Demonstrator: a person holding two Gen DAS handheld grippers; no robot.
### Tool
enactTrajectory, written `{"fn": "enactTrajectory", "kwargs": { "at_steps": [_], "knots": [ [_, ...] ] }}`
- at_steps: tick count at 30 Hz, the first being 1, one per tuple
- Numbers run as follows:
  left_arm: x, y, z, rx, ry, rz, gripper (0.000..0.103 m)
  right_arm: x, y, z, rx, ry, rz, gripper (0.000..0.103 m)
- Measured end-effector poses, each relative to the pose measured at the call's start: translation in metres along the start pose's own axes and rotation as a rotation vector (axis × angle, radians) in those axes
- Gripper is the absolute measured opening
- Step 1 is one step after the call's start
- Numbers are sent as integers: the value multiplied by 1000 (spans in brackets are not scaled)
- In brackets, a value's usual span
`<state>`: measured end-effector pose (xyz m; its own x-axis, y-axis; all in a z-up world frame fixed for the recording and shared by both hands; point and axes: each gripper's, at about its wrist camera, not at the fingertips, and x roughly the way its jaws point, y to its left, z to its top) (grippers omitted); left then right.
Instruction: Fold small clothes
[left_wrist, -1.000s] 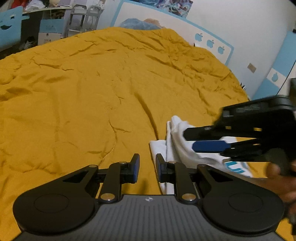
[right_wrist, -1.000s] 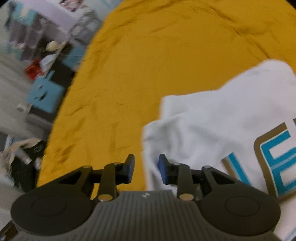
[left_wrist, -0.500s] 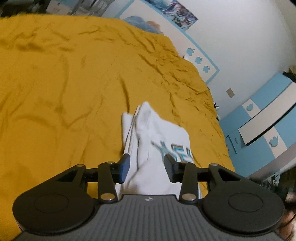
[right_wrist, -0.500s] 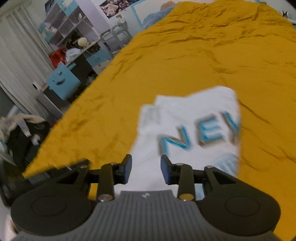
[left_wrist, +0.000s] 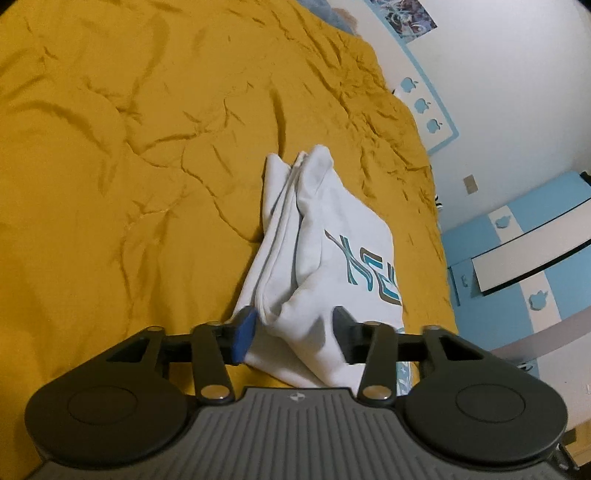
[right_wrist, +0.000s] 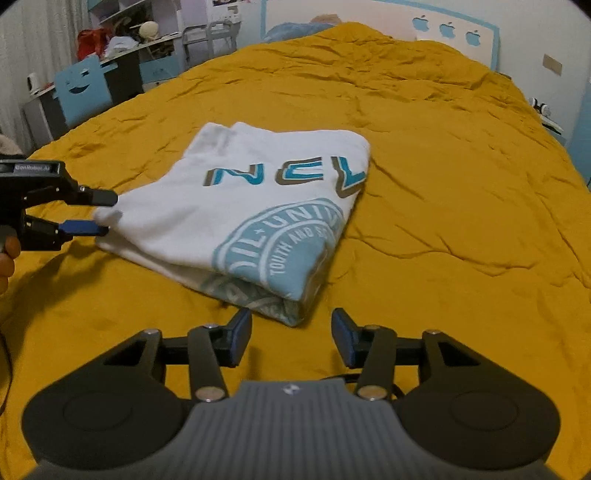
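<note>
A white T-shirt with blue lettering lies folded into a thick rectangle on the yellow bedspread. It also shows in the left wrist view. My left gripper is open, its jaws on either side of the shirt's near corner; it also shows in the right wrist view at the shirt's left corner. My right gripper is open and empty, just short of the shirt's near folded corner, above the bedspread.
The bedspread is wrinkled and fills most of both views. A blue and white headboard with apple shapes stands at the far end. A desk with a blue chair and shelves stands off the bed's left side.
Both grippers have opened wider. The right gripper has pulled back from the shirt, which now lies folded flat. The left gripper has come round to the shirt's corner.
</note>
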<state>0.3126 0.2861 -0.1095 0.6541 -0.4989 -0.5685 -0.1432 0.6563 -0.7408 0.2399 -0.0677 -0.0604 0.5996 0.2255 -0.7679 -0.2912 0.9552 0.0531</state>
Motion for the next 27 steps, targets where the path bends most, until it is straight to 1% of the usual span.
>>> {"fn": "enactTrajectory", "kwargs": {
  "at_steps": [1,2,3,4,5,6,7,8,9,12,15,16,18,21,24,27],
  "knots": [
    [2,0,1,-5,2,2,27,7,1,2,-1,3,-2,44],
    [3,-1,2,-7,1,1,19,12,3,3,-4,7,-10,44],
    [1,-3,2,-2,-6,-9,17,17,3,3,-3,8,-21,43],
    [-2,-7,3,13,-25,-18,15,21,4,3,1,9,-27,40],
    [-7,-11,3,29,-46,-21,13,26,4,5,9,8,-29,33],
    [-11,-16,3,44,-64,-22,13,28,2,5,21,3,-35,21],
    [-16,-19,3,52,-79,-21,12,29,1,6,30,0,-34,17],
    [-19,-22,4,62,-92,-11,12,29,0,7,34,1,-26,11],
    [-22,-25,5,75,-99,12,12,29,-1,7,29,2,-27,0],
    [-23,-23,1,119,-106,93,11,16,3,9,-26,-23,-46,0],
    [-11,-7,-6,87,-53,135,11,14,11,5,-110,-10,-52,0],
    [-6,-4,-10,101,-44,158,11,19,11,2,-115,3,-55,0],
    [1,-6,-15,131,-38,197,11,32,9,-5,-96,33,-49,0],
    [2,-3,-17,124,-29,211,11,41,8,-13,-89,47,-47,0],
    [2,-2,-20,126,-27,221,12,43,3,-13,-59,53,-32,0],
    [-2,-5,-23,134,-34,246,13,44,-1,-11,-33,56,-19,0]
  ]
}}
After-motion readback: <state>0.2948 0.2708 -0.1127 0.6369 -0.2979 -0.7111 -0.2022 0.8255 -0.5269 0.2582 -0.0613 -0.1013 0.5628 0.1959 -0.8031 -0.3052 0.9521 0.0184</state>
